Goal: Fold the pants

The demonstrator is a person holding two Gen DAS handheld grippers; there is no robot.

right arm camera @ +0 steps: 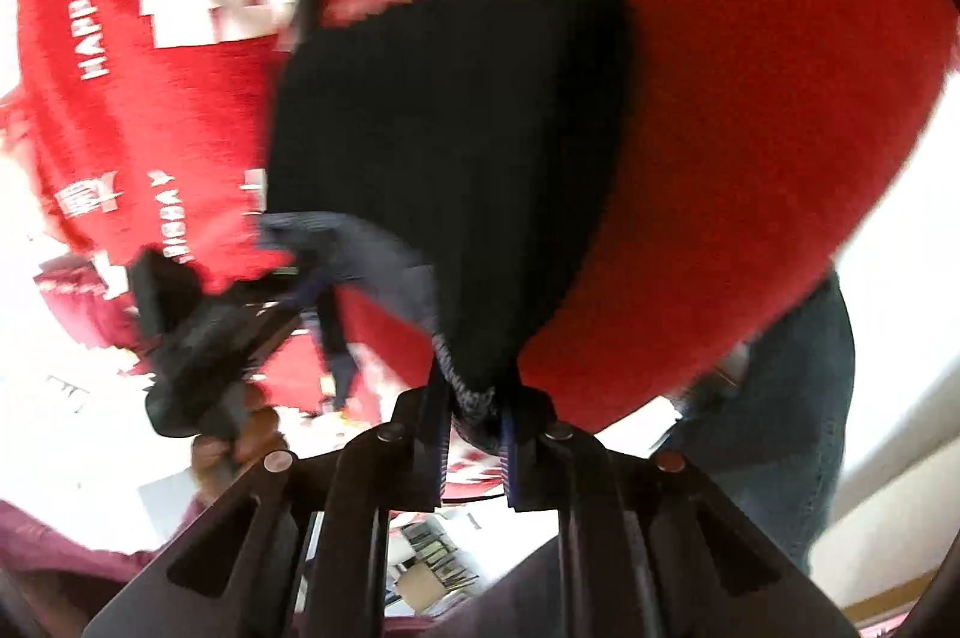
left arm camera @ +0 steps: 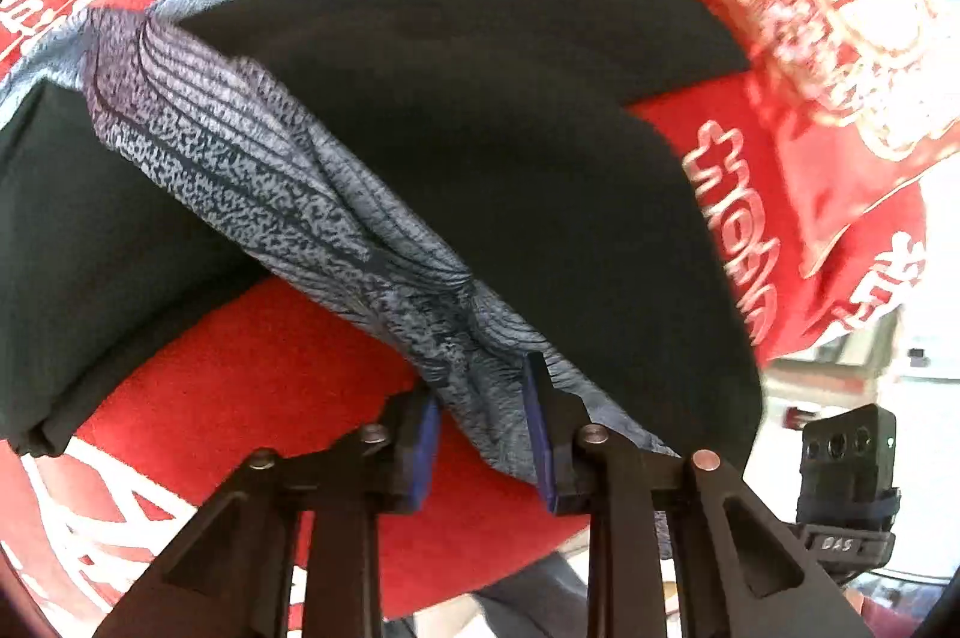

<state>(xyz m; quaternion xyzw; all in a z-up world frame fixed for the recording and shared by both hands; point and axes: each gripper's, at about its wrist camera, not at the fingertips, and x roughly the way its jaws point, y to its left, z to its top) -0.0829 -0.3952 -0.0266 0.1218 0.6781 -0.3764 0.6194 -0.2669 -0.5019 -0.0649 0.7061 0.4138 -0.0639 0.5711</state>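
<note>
The pants are dark, almost black, with a grey speckled ribbed waistband. They lie partly lifted over a red blanket. My left gripper is shut on the waistband, which runs up and left from its blue-padded fingers. In the right wrist view my right gripper is shut on a bunched bit of the waistband, and the dark pants hang stretched ahead of it. The left gripper shows there at the left, blurred, holding the same band.
The red blanket has white letters and emblems and covers the surface. A person in dark jeans stands at the right. The other gripper's camera body shows at the lower right of the left wrist view.
</note>
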